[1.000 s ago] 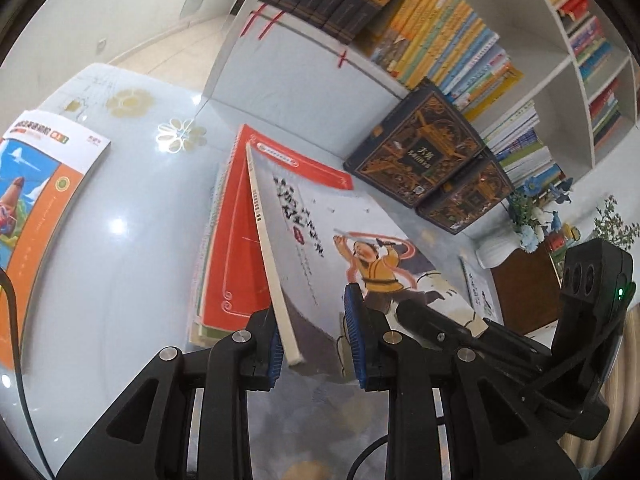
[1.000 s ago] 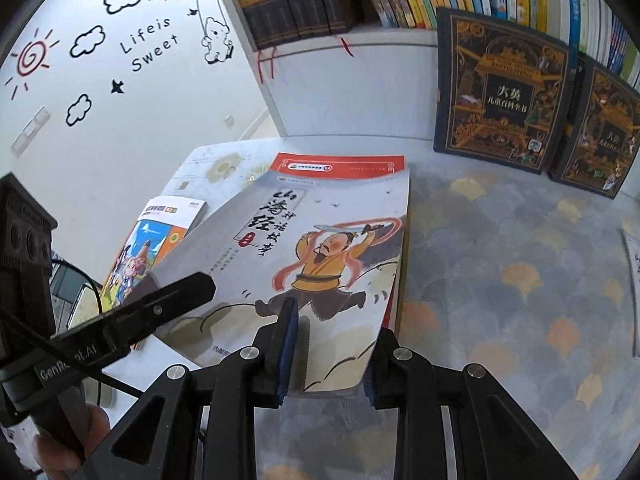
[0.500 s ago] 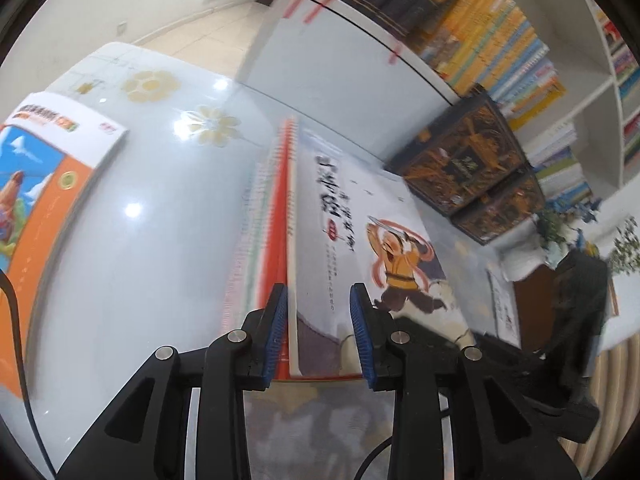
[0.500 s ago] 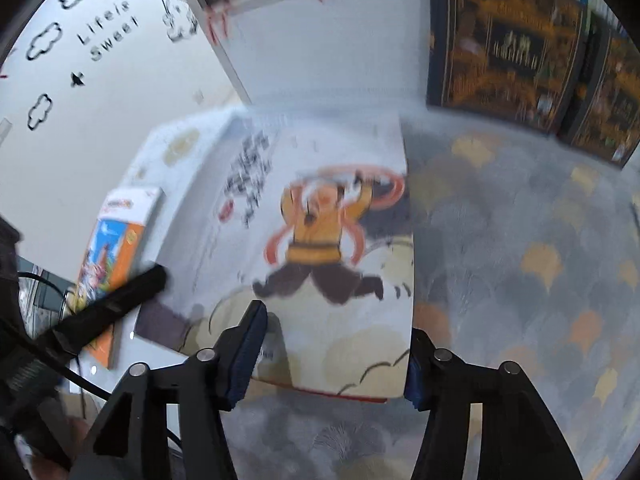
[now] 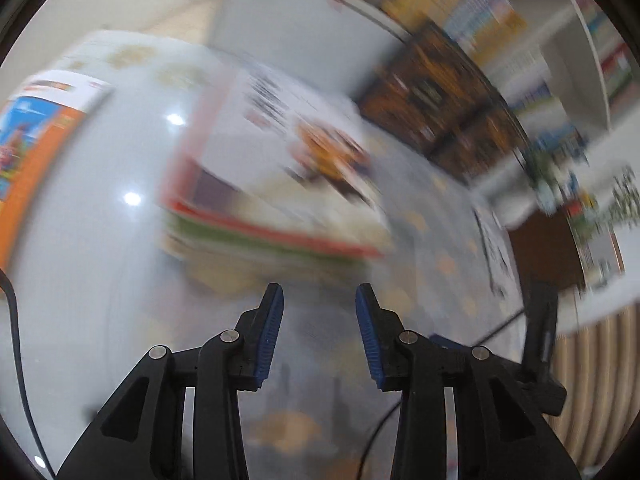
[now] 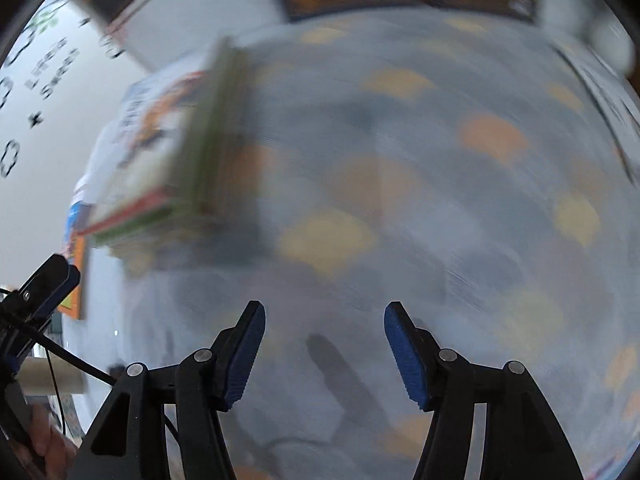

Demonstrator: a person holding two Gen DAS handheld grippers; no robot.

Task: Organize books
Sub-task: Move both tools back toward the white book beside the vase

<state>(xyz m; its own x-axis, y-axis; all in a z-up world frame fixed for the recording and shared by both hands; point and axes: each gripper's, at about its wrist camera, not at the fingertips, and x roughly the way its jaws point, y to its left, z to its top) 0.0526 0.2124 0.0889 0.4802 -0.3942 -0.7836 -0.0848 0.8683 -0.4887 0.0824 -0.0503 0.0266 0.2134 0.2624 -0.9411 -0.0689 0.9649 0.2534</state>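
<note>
Left wrist view, from left to right: an orange-and-blue book lies alone at the left edge of the frame, flat on the pale counter and well apart from the rest; it is judged not yet gathered. At centre sits the stack of books, lying flat, with the illustrated cover bearing a figure in orange uppermost and red and green edges showing beneath it. The picture is heavily blurred, so the squareness of the stack cannot be confirmed. Below centre, the left gripper stands short of the stack with a clear gap between its blue pads and nothing in it; its jaws have just been opening. At upper right, two dark ornate volumes stand leaning against the bookshelf, whose rows are already filled. Right wrist view: the same stack appears at centre left, resting on the counter, and the left gripper's finger enters at the lower left edge. The right gripper, at bottom centre, is released and empty over the patterned cloth, its jaws having just spread wider. Assessment: the top book is set down and both grippers are free; the stray orange book, and possibly shelving of the stack, remain outstanding.
</note>
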